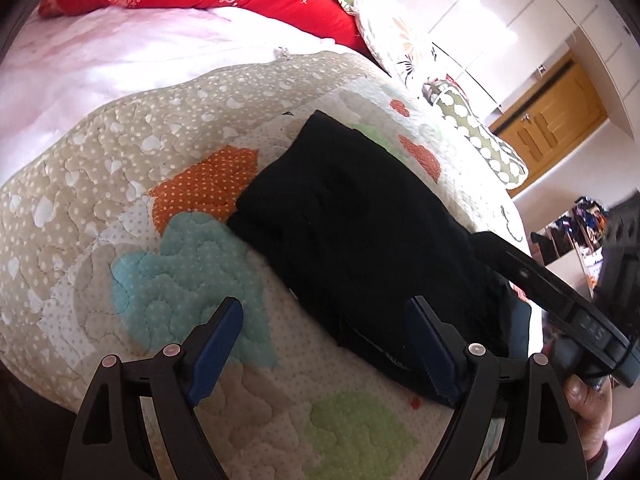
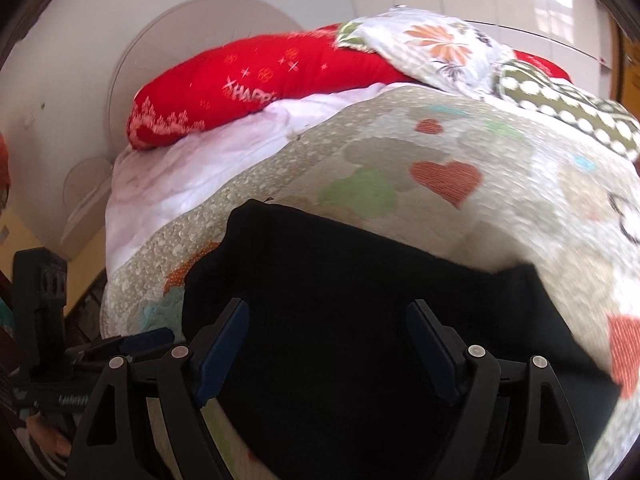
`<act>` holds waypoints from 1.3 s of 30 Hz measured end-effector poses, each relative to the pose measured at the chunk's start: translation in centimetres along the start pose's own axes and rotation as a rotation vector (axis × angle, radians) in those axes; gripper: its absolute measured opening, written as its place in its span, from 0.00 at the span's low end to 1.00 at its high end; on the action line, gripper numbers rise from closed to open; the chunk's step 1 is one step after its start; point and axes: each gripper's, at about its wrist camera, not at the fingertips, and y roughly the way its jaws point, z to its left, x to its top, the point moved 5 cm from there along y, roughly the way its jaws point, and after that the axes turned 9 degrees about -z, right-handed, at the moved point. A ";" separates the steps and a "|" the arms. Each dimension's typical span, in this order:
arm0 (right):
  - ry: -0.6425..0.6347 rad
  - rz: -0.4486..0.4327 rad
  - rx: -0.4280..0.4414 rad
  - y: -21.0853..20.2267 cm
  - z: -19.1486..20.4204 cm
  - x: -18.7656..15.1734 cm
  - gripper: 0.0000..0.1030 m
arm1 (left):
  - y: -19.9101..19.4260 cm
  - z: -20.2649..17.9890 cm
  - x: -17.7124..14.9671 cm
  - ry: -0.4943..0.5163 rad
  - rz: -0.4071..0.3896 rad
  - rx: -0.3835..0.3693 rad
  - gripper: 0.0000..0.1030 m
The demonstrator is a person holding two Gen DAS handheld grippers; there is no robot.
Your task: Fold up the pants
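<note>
The black pants lie folded into a compact bundle on a patchwork quilt. My left gripper hovers open over the bundle's near edge, with its right blue pad over the cloth and its left pad over the quilt. In the right wrist view the pants fill the lower middle. My right gripper stands open just above them, with nothing pinched. The right tool's black finger reaches in from the right onto the pants' far end, with a hand behind it.
A red pillow, a floral pillow and a green dotted cushion lie at the head of the bed, above a white sheet. A wooden cabinet stands beyond the bed. The quilt extends right.
</note>
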 end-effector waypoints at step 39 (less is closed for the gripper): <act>-0.062 0.112 0.142 13.8 3.8 3.2 0.80 | 5.4 0.2 1.7 0.017 -0.059 0.011 0.96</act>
